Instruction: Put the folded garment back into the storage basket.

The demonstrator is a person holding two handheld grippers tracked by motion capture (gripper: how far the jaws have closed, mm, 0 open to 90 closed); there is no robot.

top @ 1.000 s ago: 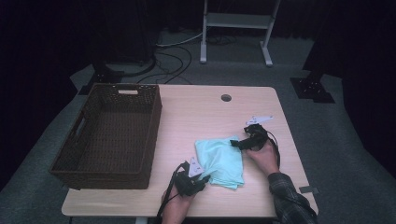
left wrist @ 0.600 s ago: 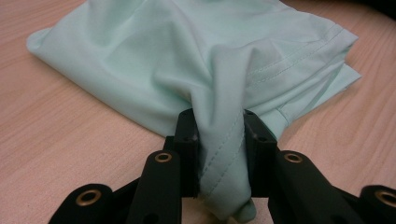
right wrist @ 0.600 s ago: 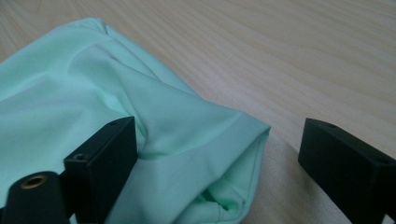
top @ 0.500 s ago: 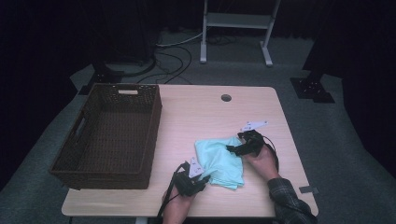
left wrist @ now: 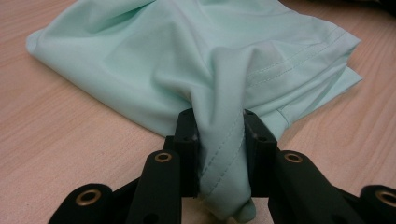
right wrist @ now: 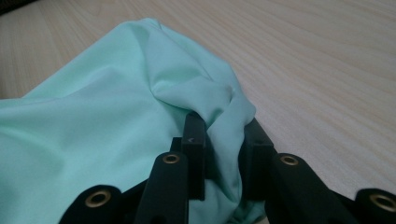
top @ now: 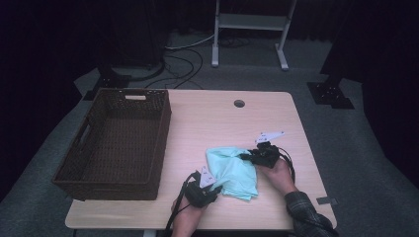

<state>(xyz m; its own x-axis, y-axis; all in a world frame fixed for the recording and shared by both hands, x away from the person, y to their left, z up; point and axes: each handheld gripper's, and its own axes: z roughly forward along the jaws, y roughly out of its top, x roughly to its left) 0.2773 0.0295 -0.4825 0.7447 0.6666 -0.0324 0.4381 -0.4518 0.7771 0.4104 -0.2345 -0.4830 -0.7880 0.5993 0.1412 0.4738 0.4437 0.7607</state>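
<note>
Now the right hand-held gripper (right wrist: 223, 161) has just been closing its jaws, and the right gripper view shows a bunched fold of the mint-green garment (top: 233, 170) caught between them, pads pressing on the cloth. The left hand-held gripper (left wrist: 220, 163) is clamped as well, with a hemmed fold of the same garment pinched between its pads (the stitching runs straight down through the gap). So both ends of the cloth are gripped, which I judge to mean the garment is ready to be lifted or folded, perhaps on its way to the wicker basket (top: 116, 98) standing well apart at the left of the worktop (top: 212, 123).

Compared with a second ago, the right hand-held gripper has slid in from the garment's right edge and now sits on its upper right corner, where before it stood just beside the cloth. The left one keeps its place at the lower left corner. The garment lies crumpled in the same spot, near the front edge of the worktop, between the two hands.
</note>
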